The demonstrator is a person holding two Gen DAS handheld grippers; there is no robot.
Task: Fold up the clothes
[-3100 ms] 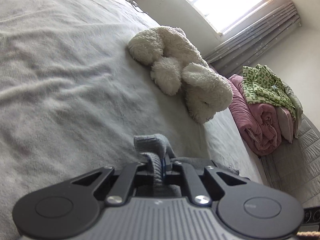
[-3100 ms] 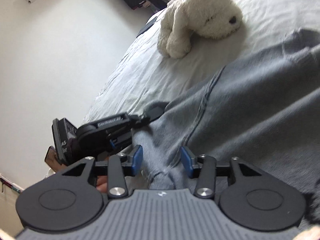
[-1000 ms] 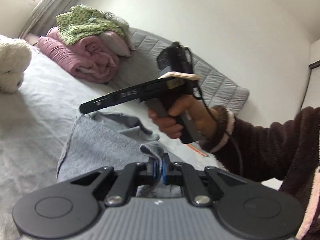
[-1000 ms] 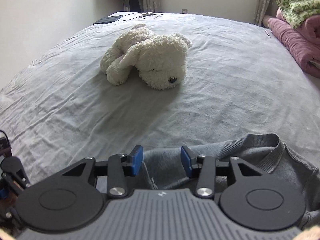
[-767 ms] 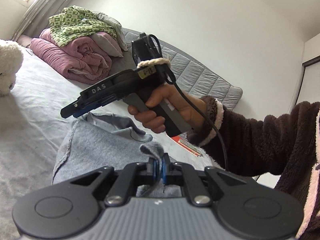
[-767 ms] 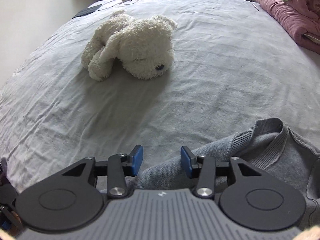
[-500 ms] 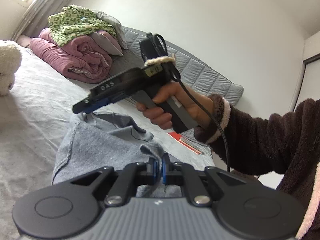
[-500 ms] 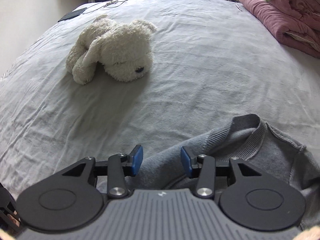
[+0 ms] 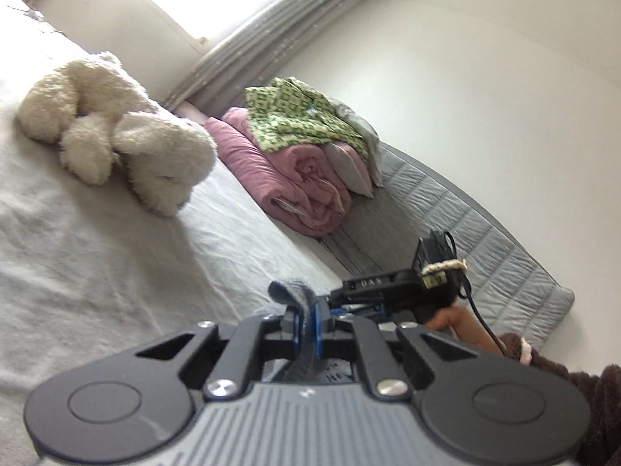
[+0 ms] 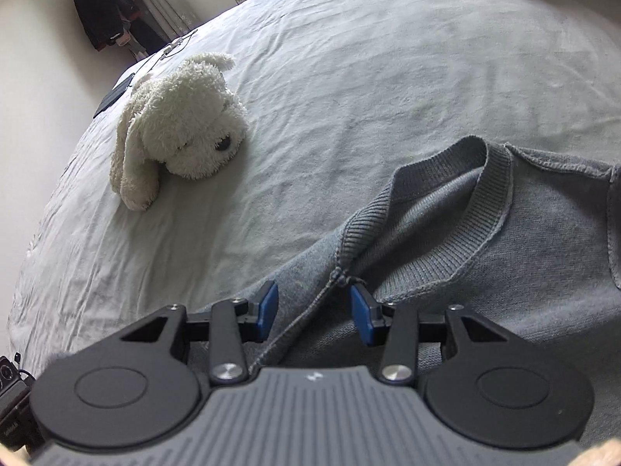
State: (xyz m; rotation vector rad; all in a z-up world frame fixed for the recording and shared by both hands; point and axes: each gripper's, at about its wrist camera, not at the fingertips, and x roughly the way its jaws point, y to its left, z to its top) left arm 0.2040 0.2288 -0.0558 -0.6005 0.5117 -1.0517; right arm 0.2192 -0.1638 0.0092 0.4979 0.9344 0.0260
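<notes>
A grey sweatshirt (image 10: 504, 240) lies on the bed with its ribbed collar toward the plush dog. My right gripper (image 10: 312, 310) is open, its blue pads on either side of the shoulder seam beside the collar, just above the cloth. My left gripper (image 9: 306, 324) is shut on a ribbed grey edge of the sweatshirt (image 9: 295, 291), which sticks up between the pads. The right gripper and the hand holding it also show in the left wrist view (image 9: 403, 291), just beyond the left gripper.
A white plush dog (image 10: 178, 124) lies on the grey bed sheet (image 10: 349, 77); it also shows in the left wrist view (image 9: 116, 136). Rolled pink bedding (image 9: 287, 174) with a green patterned garment (image 9: 302, 120) sits by the quilted headboard (image 9: 485, 233). A dark flat device (image 10: 114, 97) lies at the far bed edge.
The left view has swung toward the plush dog and the window, still gripping the ribbed edge. The right gripper has dropped low over the sweatshirt's shoulder seam, jaws still open.
</notes>
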